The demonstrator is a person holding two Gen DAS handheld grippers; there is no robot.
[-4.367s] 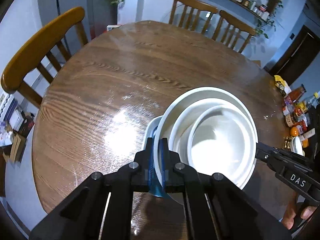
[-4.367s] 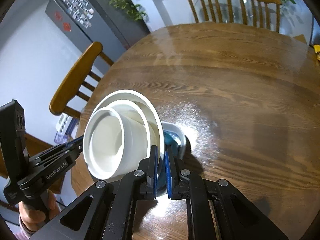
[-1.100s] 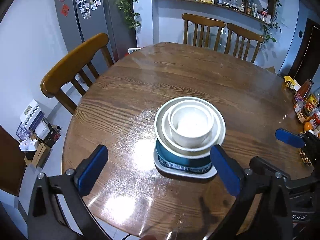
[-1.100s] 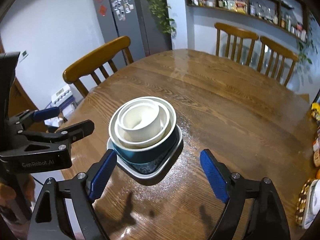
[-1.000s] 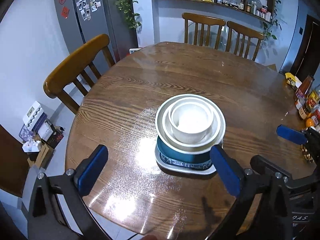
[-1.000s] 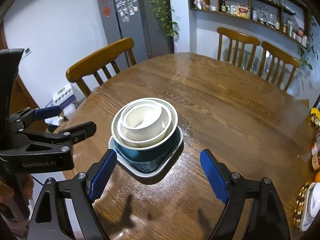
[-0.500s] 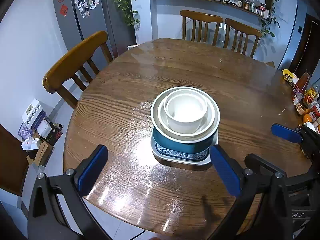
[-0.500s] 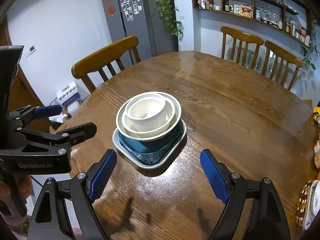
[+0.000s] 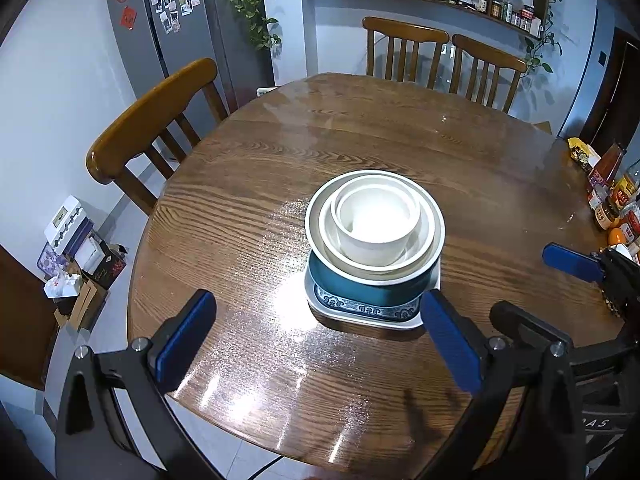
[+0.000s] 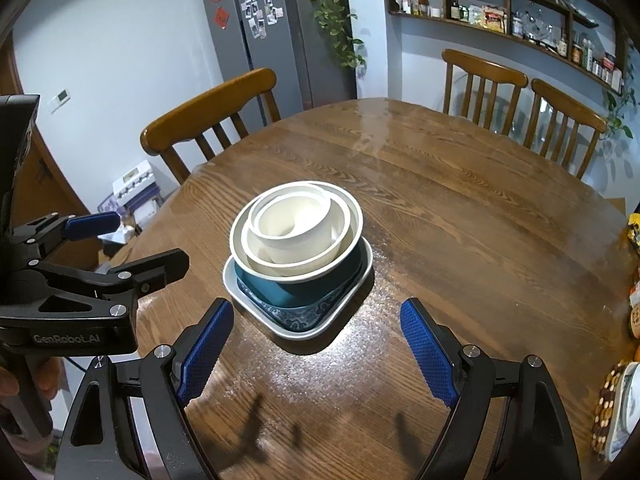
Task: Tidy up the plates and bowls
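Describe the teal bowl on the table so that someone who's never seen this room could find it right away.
On the round wooden table one stack of dishes stands on a square plate with a blue patterned border. The teal bowl sits directly on that plate, under the nested white bowls. It is the only dark, coloured bowl in the stack.

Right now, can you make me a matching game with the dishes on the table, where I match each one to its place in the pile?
Things:
1. small white bowl
2. teal bowl
3. square plate
4. wide white bowl

Places:
A. at the very bottom, on the table
B. on top, innermost
C. sitting right on the plate
D. resting in the teal one

Pairs: 1-B, 2-C, 3-A, 4-D
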